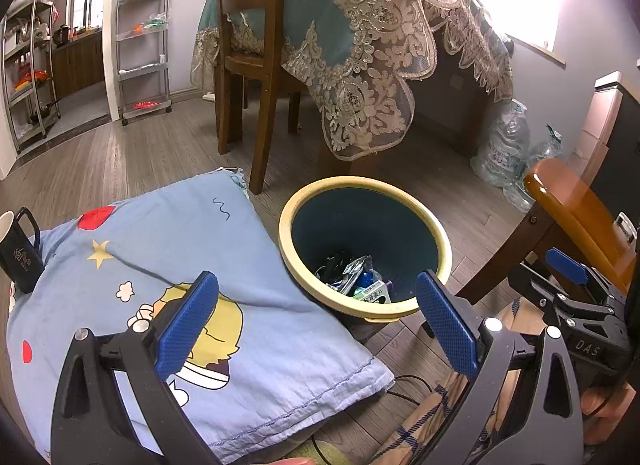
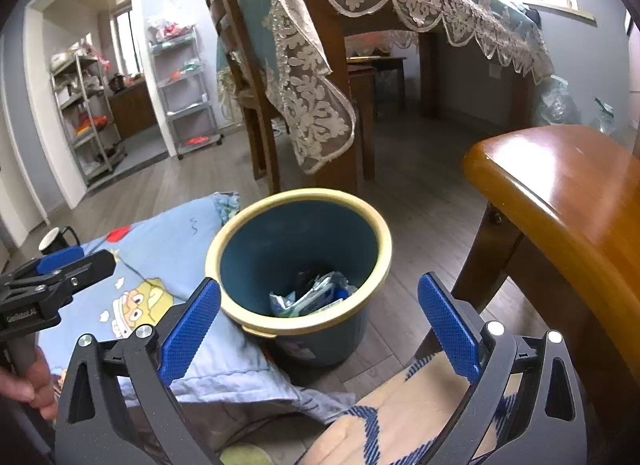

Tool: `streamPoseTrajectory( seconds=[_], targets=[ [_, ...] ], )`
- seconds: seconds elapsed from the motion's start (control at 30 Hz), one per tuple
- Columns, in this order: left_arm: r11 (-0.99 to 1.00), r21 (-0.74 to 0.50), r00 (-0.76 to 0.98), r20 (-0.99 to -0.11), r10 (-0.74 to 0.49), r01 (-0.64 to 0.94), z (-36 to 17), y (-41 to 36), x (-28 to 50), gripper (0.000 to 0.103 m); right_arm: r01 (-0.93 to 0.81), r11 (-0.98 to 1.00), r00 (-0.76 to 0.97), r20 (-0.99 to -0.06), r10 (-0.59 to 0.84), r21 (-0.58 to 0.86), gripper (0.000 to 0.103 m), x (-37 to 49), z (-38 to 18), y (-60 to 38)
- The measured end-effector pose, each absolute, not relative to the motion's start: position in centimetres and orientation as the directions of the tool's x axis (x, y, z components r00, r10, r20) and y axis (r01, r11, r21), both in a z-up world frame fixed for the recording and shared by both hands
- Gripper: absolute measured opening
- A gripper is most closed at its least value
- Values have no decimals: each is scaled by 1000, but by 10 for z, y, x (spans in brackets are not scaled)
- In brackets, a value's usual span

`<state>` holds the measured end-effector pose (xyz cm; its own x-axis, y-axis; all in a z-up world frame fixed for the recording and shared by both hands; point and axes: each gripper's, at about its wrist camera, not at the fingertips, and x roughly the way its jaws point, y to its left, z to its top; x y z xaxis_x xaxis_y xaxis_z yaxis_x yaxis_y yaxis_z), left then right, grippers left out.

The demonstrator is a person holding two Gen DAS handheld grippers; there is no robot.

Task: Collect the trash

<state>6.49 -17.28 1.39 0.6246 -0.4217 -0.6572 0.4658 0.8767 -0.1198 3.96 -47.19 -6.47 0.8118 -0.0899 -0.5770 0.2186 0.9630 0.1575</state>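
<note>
Left gripper (image 1: 316, 323): hanging wide open, empty, beside the bin.
Right gripper (image 2: 318, 325): gaping empty too.
Waste bin (image 1: 362, 307): sitting close, already holding wrappers (image 1: 352, 277).

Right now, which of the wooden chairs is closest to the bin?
The glossy orange-brown chair beside the right claw; its leg stands just right of the bin. The darker slat-backed chair sits farther back, tucked under the table.
</note>
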Motion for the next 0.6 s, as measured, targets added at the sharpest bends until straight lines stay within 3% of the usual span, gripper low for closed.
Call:
streamPoseTrajectory(
  seconds=[0.6],
  targets=[
    [877, -121, 625, -656, -422, 465, 14, -173, 65, 97, 209, 966, 812, -578, -84, 154, 98, 42, -65, -470]
  ],
)
